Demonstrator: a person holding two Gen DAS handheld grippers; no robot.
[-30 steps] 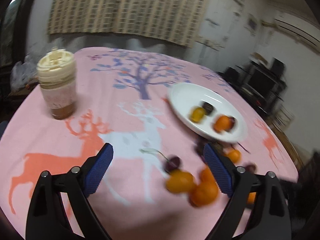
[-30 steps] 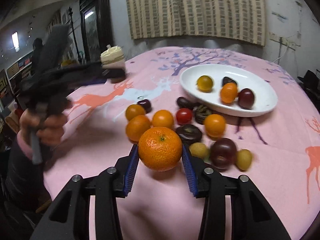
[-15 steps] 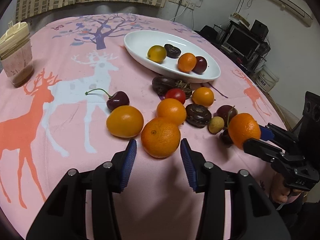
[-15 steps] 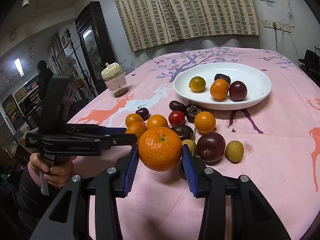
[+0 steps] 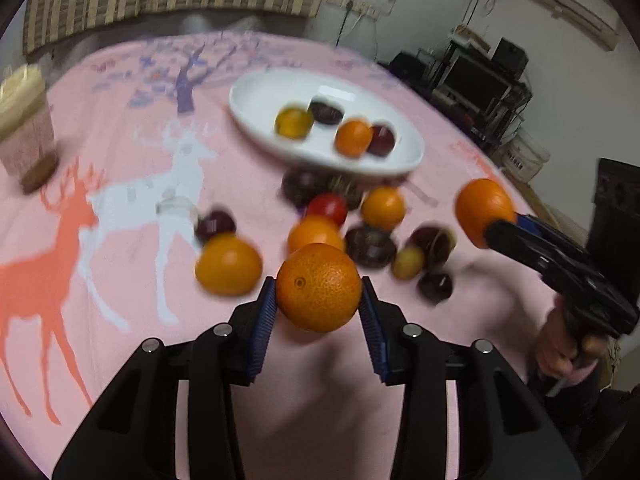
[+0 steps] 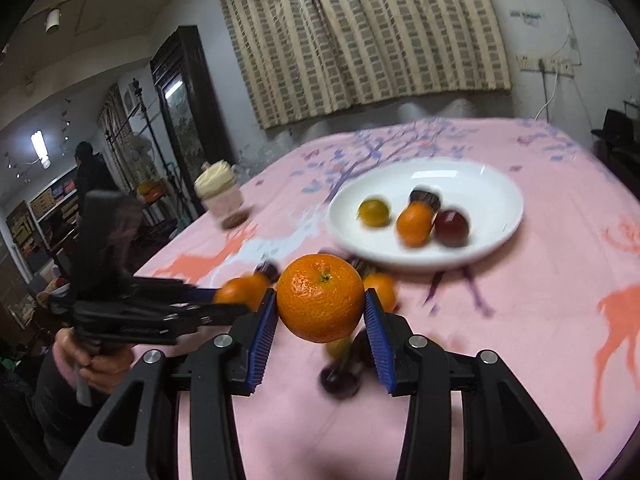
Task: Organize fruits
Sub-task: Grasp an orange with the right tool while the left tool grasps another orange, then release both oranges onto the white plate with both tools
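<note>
My left gripper [image 5: 319, 302] is shut on an orange [image 5: 319, 286] and holds it above the pink tablecloth. My right gripper [image 6: 320, 310] is shut on another orange [image 6: 320, 297], lifted above the table; that orange also shows in the left wrist view [image 5: 482, 210]. A white plate [image 5: 260, 100] at the back holds several small fruits; it also shows in the right wrist view [image 6: 492, 196]. Several oranges, cherries and dark fruits lie loose on the cloth between the plate and the grippers, among them an orange [image 5: 228, 265] and a red one [image 5: 327, 209].
A lidded jar [image 5: 25, 128] stands at the table's left side, also in the right wrist view [image 6: 222, 196]. The round table has a pink deer-print cloth [image 5: 100, 240]. Shelves and electronics stand behind the table's right edge.
My left gripper has closed on the orange that lay between its fingers and lifted it. My right gripper has risen higher with its orange.
</note>
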